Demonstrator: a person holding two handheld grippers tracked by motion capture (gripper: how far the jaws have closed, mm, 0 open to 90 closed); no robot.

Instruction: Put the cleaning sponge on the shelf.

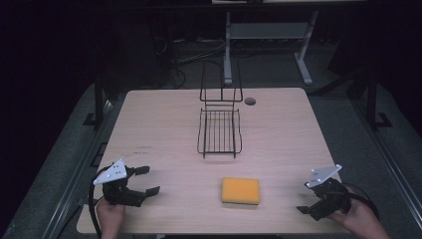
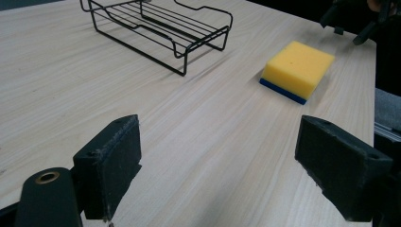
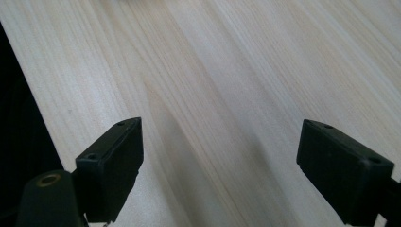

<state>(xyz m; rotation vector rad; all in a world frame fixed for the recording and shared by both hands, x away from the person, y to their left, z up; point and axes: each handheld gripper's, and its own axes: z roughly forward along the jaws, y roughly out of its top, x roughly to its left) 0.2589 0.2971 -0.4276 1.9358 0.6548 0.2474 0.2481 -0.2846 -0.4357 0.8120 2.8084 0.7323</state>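
The left gripper (image 1: 147, 180) at seven o'clock and the right gripper (image 3: 220, 172) at five gape empty. The yellow sponge (image 1: 241, 190) lies between them; the wire rack (image 1: 219, 130) sits centre, its far end cut off in the left gripper view.

A yellow sponge (image 1: 240, 190) with a dark blue underside lies flat near the front edge of the pale wooden bench (image 1: 159, 124), well apart from an empty black wire rack (image 1: 219, 130) standing upright toward the bench's far middle.
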